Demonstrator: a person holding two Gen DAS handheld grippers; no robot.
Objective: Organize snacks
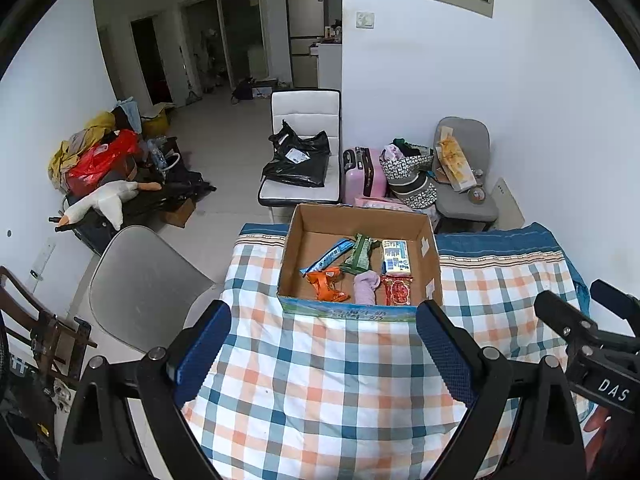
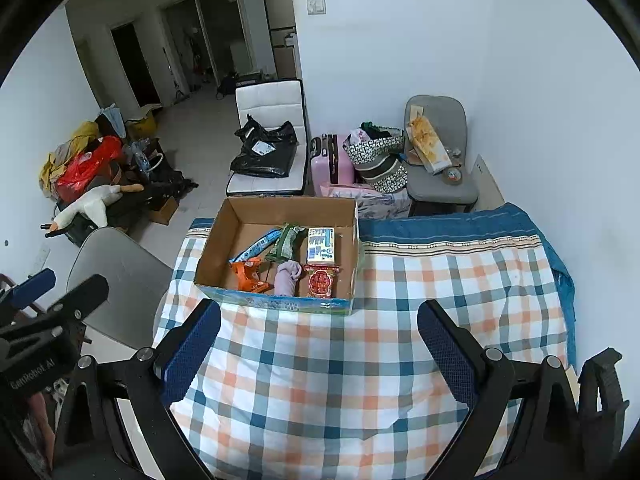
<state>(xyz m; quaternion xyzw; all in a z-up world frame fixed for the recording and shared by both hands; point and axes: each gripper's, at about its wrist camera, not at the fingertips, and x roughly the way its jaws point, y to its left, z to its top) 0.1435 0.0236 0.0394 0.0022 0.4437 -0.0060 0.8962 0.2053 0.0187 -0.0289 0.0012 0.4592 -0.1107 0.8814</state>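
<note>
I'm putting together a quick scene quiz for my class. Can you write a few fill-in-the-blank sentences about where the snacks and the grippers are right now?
1. All the snack packets lie inside the open cardboard ____.
2. The box stands on a ____ tablecloth.
3. The left gripper and the right gripper hold ____.
4. The red packet lies directly in front of the ____ packet.

Missing words: box; checked; nothing; white

- The left gripper hangs over a checked tablecloth, fingers spread wide, holding nothing.
- Just beyond its fingertips sits an open cardboard box.
- Inside lie a blue packet, green packet, orange packet, red packet, white-and-yellow pack and a lilac cloth.
- The right gripper shows at the right edge.
</note>
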